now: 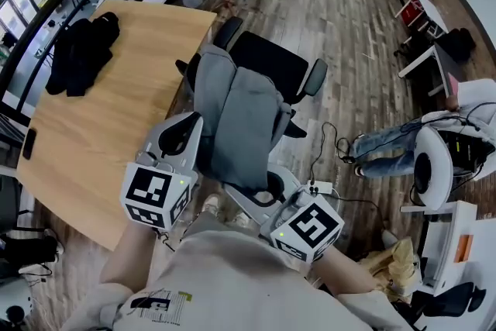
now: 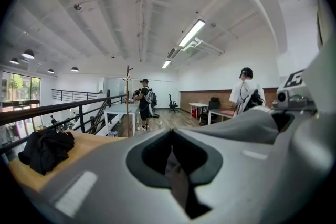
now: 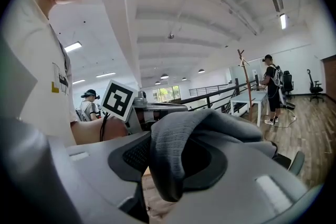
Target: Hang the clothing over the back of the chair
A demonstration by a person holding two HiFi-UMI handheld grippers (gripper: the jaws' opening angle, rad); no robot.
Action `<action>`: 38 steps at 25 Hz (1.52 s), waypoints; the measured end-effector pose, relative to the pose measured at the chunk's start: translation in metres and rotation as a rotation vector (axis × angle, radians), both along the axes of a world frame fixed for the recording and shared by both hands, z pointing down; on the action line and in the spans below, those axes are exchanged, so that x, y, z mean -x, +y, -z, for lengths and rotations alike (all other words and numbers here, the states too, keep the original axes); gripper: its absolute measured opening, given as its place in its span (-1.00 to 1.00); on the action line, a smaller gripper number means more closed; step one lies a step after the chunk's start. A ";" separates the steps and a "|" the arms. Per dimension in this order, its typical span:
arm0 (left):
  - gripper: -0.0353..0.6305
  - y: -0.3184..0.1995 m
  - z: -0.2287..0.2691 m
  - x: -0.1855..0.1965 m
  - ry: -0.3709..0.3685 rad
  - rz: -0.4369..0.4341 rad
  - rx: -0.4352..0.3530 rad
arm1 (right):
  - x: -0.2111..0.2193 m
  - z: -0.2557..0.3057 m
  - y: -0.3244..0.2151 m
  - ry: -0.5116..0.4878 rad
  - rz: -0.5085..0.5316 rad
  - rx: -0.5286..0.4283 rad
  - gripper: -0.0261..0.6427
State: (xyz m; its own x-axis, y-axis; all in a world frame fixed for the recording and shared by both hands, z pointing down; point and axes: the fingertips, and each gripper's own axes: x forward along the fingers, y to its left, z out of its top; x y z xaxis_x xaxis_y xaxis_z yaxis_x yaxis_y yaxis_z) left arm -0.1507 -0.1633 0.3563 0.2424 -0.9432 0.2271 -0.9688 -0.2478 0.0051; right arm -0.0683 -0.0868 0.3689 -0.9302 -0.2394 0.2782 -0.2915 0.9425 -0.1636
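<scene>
A grey garment [image 1: 244,120] lies draped over the back of a black office chair [image 1: 267,62], which faces away from me. My left gripper [image 1: 186,137] is at the garment's left edge. In the left gripper view its jaws [image 2: 176,165] stand close together with a thin fold of cloth in the slit. My right gripper [image 1: 273,198] is at the garment's lower right, below the chair back. In the right gripper view a thick fold of the grey garment [image 3: 210,123] hangs over and between the jaws of that gripper [image 3: 173,165], which is shut on it.
A wooden table [image 1: 116,112] stands to the left with a heap of black clothing [image 1: 81,50] and a dark phone [image 1: 29,143] on it. A power strip with cables [image 1: 319,187] lies on the floor by the chair. A seated person [image 1: 387,151] and white desks are at the right.
</scene>
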 end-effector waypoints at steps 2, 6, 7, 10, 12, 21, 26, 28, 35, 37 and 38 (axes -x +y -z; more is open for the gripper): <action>-0.88 0.007 -0.007 -0.003 0.004 0.003 0.013 | 0.000 -0.012 0.003 0.022 0.022 0.018 -0.46; -0.88 0.021 -0.034 -0.017 0.018 -0.005 0.061 | 0.001 -0.043 0.008 0.072 0.065 0.054 -0.47; -0.88 0.023 -0.040 -0.019 0.016 -0.005 0.076 | 0.002 -0.050 0.009 0.084 0.073 0.064 -0.47; -0.88 0.031 -0.051 -0.018 0.031 0.019 0.106 | 0.004 -0.068 0.010 0.111 0.097 0.106 -0.47; -0.88 0.035 -0.055 -0.015 0.042 0.037 0.115 | 0.004 -0.081 0.010 0.118 0.110 0.144 -0.47; -0.88 0.048 -0.072 -0.007 0.041 0.079 0.145 | 0.014 -0.130 0.000 0.174 0.082 0.237 -0.47; -0.88 0.055 -0.095 -0.023 0.030 0.048 0.196 | 0.008 -0.158 -0.010 0.227 0.042 0.253 -0.47; -0.88 0.056 -0.101 -0.030 0.028 0.035 0.209 | 0.007 -0.167 -0.013 0.247 0.028 0.244 -0.47; -0.88 0.057 -0.124 -0.034 0.034 0.038 0.246 | 0.004 -0.193 -0.023 0.273 -0.023 0.248 -0.47; -0.88 0.055 -0.130 -0.036 0.034 0.034 0.259 | 0.003 -0.195 -0.027 0.267 -0.039 0.273 -0.47; -0.88 0.054 -0.131 -0.037 0.036 0.027 0.264 | 0.002 -0.195 -0.029 0.267 -0.044 0.279 -0.47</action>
